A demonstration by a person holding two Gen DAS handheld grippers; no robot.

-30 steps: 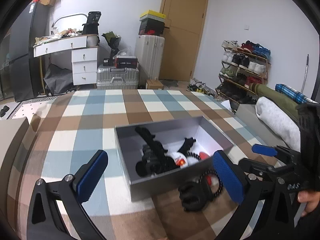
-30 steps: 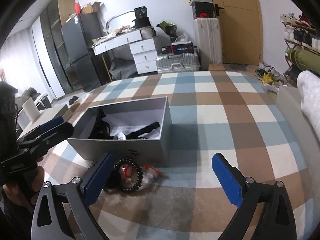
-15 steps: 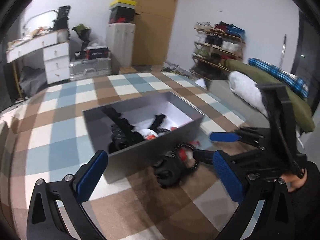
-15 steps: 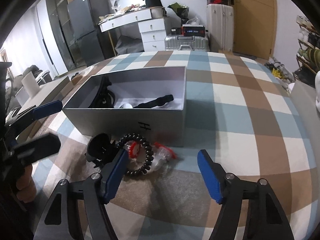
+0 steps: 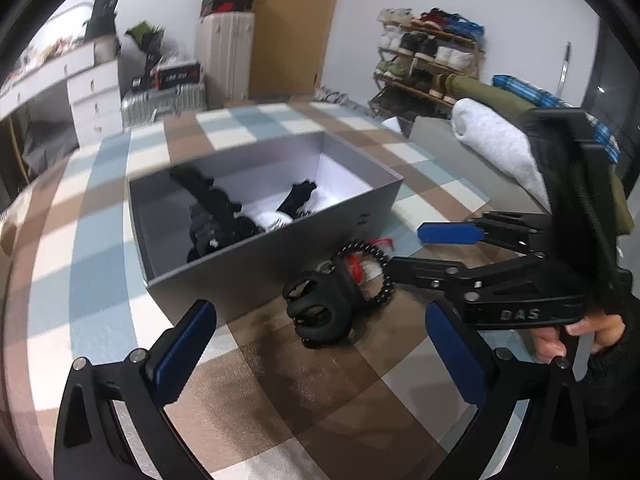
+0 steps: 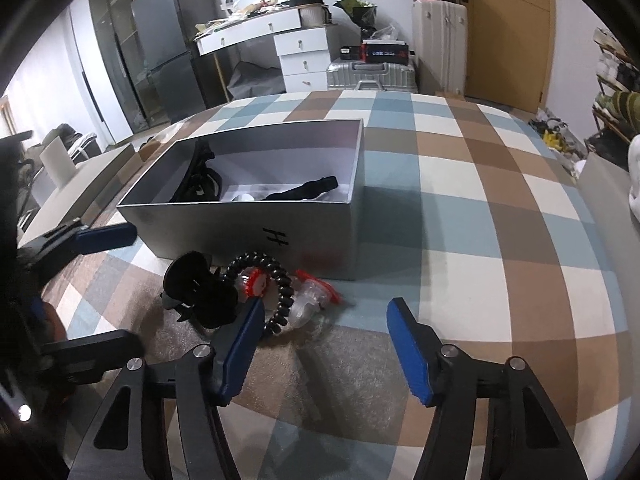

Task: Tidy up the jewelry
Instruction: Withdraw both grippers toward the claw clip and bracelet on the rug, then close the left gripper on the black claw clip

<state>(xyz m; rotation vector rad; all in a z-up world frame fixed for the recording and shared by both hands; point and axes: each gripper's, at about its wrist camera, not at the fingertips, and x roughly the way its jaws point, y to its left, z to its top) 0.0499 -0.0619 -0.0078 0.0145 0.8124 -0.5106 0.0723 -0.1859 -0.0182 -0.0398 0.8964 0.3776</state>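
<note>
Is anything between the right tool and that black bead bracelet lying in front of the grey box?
Nothing visible blocks it. The right tool is open just short of the black bead bracelet. The black hair claw lies against the bracelet's left side, not in between.

- Grey box (image 6: 256,224), white inside
- Black bead bracelet (image 6: 280,280)
- Black hair claw (image 5: 320,308)
- Blue, brown and white checked cloth (image 6: 480,240)
- Blue gripper pads (image 6: 408,348)
</note>
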